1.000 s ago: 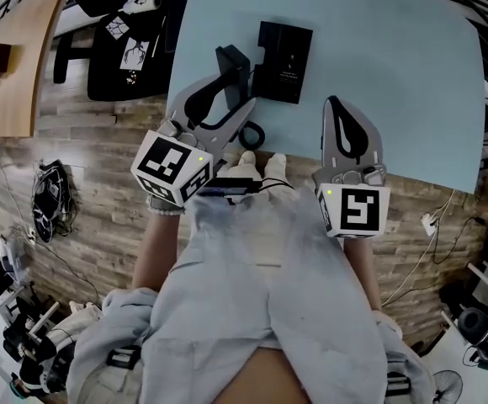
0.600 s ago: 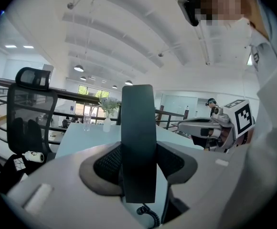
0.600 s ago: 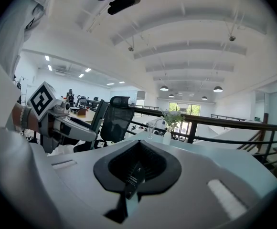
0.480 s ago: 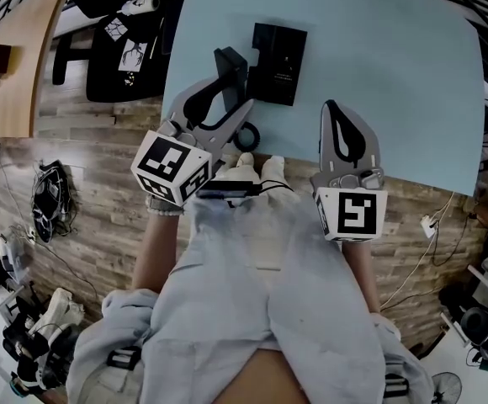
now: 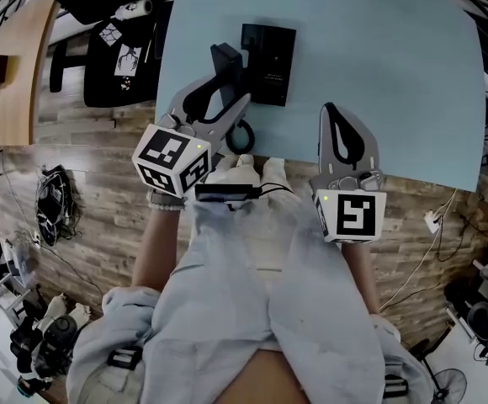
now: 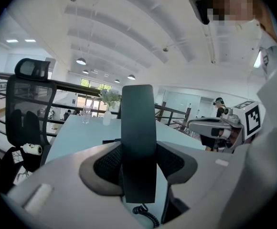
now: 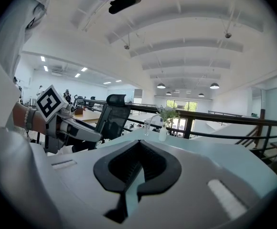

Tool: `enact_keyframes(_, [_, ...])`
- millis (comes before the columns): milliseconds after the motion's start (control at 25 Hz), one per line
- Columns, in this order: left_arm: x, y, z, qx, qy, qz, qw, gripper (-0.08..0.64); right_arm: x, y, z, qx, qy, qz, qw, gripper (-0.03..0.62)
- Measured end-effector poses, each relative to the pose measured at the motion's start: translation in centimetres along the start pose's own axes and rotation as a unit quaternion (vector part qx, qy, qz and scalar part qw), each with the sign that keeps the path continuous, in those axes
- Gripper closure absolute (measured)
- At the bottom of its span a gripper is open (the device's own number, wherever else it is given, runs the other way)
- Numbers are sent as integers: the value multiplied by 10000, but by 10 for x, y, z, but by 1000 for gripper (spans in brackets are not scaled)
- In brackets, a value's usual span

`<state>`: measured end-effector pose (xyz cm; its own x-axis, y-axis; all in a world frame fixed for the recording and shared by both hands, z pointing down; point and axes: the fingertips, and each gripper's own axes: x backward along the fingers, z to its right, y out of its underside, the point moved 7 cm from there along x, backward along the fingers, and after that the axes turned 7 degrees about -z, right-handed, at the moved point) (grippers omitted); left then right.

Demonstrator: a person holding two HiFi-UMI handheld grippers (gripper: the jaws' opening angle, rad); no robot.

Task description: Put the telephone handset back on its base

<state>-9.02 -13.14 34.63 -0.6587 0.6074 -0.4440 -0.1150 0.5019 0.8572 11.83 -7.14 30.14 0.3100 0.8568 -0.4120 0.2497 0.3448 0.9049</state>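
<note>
My left gripper (image 5: 225,82) is shut on the black telephone handset (image 5: 226,64), which stands up between its jaws above the table's near left part. In the left gripper view the handset (image 6: 138,142) rises upright between the jaws, its coiled cord (image 6: 147,215) hanging below. The black telephone base (image 5: 268,52) lies flat on the pale blue table (image 5: 395,66), just right of the handset. My right gripper (image 5: 342,114) is shut with nothing in it, near the table's front edge, right of the base.
A black office chair (image 5: 118,49) stands left of the table. The cord loops (image 5: 242,133) over the table's front edge by the person's shoes. A vase and a glass (image 7: 162,128) stand at the far end of the table.
The left gripper with the handset has shifted slightly up and left in view, as has the base. The right gripper has hardly moved.
</note>
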Motion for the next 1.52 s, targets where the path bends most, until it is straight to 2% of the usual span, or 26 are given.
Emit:
enact_keyframes(680, [-50, 12, -30, 327, -181, -532, 9979, 336, -16, 13, 13, -102, -75, -209, 9997, 586])
enact_keyframes(1000, [-72, 18, -48, 654, -268, -682, 9952, 336, -23, 16, 16, -160, -88, -275, 9995, 586])
enact_keyframes(1520, [-98, 35, -64, 953, -528, -1042, 9886, 336, -28, 19, 25, -298, -88, -341, 9989, 586])
